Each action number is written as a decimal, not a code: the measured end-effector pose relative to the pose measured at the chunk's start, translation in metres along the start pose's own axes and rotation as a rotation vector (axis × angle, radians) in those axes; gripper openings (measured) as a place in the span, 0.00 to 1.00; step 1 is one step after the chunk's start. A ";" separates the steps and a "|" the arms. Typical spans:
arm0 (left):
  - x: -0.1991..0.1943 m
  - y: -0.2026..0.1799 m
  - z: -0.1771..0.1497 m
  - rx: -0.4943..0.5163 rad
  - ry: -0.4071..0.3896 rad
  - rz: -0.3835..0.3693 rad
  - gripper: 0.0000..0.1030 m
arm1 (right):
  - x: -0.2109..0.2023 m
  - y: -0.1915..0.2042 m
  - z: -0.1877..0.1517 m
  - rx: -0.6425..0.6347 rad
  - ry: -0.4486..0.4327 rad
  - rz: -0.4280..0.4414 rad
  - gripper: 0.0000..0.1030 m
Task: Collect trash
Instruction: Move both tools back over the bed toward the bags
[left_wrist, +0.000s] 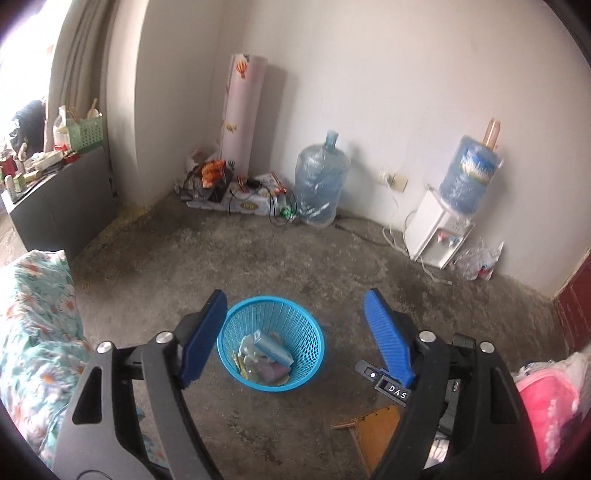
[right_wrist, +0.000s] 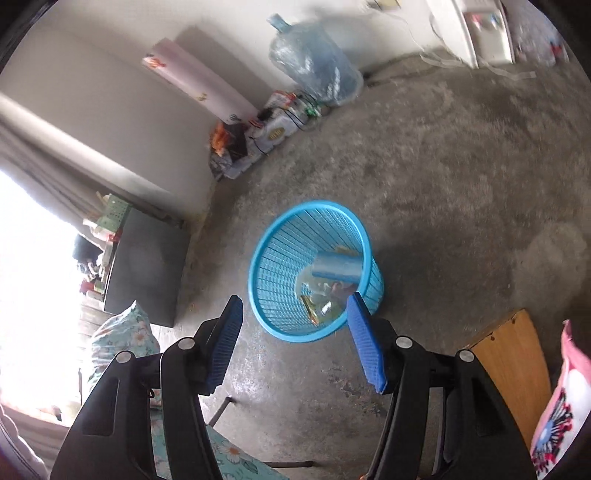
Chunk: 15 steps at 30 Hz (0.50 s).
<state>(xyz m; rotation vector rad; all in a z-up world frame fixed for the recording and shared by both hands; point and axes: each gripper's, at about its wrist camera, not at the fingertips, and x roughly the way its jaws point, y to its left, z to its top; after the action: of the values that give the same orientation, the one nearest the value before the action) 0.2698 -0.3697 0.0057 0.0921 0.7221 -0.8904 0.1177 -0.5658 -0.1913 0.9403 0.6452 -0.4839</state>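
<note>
Left wrist view: blue mesh plastic waste basket (left_wrist: 271, 341) partly covered at its left rim by a blue ribbed finger (left_wrist: 205, 332). Basket contents too jumbled to identify, apart from a pale blue carton (left_wrist: 271, 347).

Right wrist view: white water dispenser (right_wrist: 480, 26) cut off at top edge, blurred. Window area at left overexposed, detail lost.

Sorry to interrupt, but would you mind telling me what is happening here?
A person is collecting trash with two handheld grippers. Both the left gripper and the right gripper are open and empty, held above a blue basket on the concrete floor. The basket already holds a light blue box and some wrappers.
</note>
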 end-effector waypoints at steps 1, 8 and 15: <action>-0.014 0.002 0.000 -0.007 -0.012 0.003 0.75 | -0.011 0.011 -0.002 -0.034 -0.025 0.002 0.59; -0.123 0.009 -0.006 0.033 -0.105 0.055 0.81 | -0.080 0.082 -0.023 -0.299 -0.175 -0.005 0.81; -0.231 0.036 -0.041 -0.019 -0.194 0.170 0.82 | -0.126 0.143 -0.053 -0.534 -0.274 0.029 0.93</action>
<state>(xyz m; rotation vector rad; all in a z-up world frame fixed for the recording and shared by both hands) 0.1794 -0.1754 0.1076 0.0487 0.5333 -0.7185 0.1028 -0.4349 -0.0441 0.3682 0.4743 -0.3780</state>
